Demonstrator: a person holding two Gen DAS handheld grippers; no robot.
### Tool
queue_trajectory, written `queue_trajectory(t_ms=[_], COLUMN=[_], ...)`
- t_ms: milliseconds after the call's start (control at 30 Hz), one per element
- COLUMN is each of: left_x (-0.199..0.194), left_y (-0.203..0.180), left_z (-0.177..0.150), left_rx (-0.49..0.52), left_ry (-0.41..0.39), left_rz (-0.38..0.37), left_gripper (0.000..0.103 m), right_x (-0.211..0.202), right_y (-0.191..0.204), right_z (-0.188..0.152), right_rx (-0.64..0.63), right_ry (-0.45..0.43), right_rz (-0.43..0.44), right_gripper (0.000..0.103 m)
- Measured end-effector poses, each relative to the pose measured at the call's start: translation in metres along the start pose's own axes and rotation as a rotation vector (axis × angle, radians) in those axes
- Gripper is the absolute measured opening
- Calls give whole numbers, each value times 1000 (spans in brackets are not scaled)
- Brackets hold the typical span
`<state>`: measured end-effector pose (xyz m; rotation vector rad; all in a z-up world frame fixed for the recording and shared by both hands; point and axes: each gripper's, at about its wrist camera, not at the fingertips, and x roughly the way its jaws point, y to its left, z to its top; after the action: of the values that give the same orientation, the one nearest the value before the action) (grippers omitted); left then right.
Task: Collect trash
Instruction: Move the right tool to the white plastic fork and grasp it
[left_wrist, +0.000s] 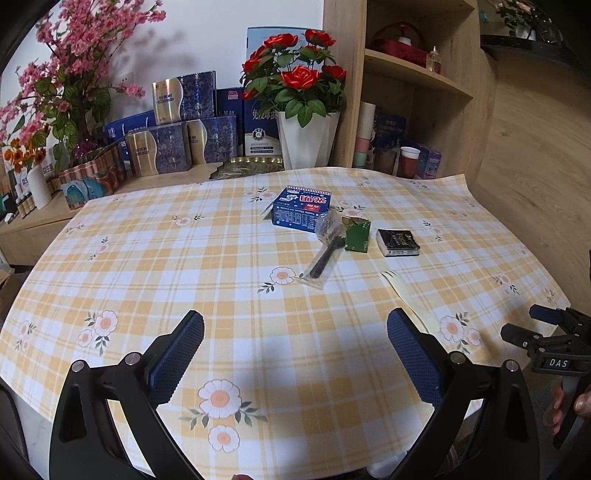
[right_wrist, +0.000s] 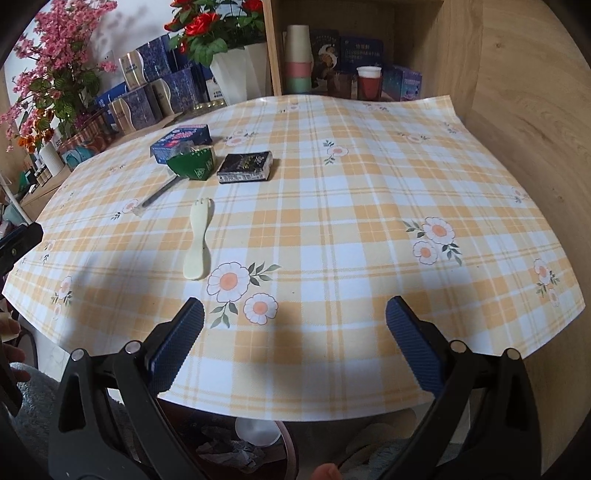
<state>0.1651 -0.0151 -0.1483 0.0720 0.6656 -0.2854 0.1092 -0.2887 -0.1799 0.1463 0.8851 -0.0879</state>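
Nothing looks collected yet: the blue carton (left_wrist: 301, 209), green wrapper (left_wrist: 357, 235), black packet (left_wrist: 398, 242) and cream spoon (right_wrist: 198, 244) lie mid-frame on the tablecloth (left_wrist: 184, 266), while left gripper (left_wrist: 295, 334) and right gripper (right_wrist: 294, 319) hover spread and empty.

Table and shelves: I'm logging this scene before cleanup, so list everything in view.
Blue carton: one, table's far left.
Green wrapper: one, against the carton.
Black packet: one, right of the wrapper.
Wrapped black utensil: one, clear sleeve.
Cream spork: one, nearest the tongs.
Checked tablecloth: one, yellow-white.
Red roses: one white pot, behind.
Pink blossoms: far left.
Gift boxes: several, blue-gold.
Cups: shelf.
Bin: below the edge.
Left tongs: open.
Right tongs: open.
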Motion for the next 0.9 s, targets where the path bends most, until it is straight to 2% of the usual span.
queue_trajectory(t_ms=[167, 300, 433, 700, 900], left_x=[13, 21, 30, 46, 48], left_y=[0, 5, 12, 20, 38], left_z=[5, 10, 12, 14, 17], left_rx=[18, 11, -12, -25, -81], left_ry=[13, 17, 46, 115, 111], left_rz=[6, 4, -8, 16, 35], left_gripper=[97, 97, 97, 97, 97], right_x=[14, 23, 28, 59, 90], right_y=[-3, -1, 15, 60, 84], right_z=[3, 8, 14, 33, 53], right_rx=[-11, -10, -65, -144, -148], right_ry=[30, 49, 39, 81, 116], right_rz=[2, 57, 86, 150, 145], right_gripper=[97, 97, 95, 76, 60])
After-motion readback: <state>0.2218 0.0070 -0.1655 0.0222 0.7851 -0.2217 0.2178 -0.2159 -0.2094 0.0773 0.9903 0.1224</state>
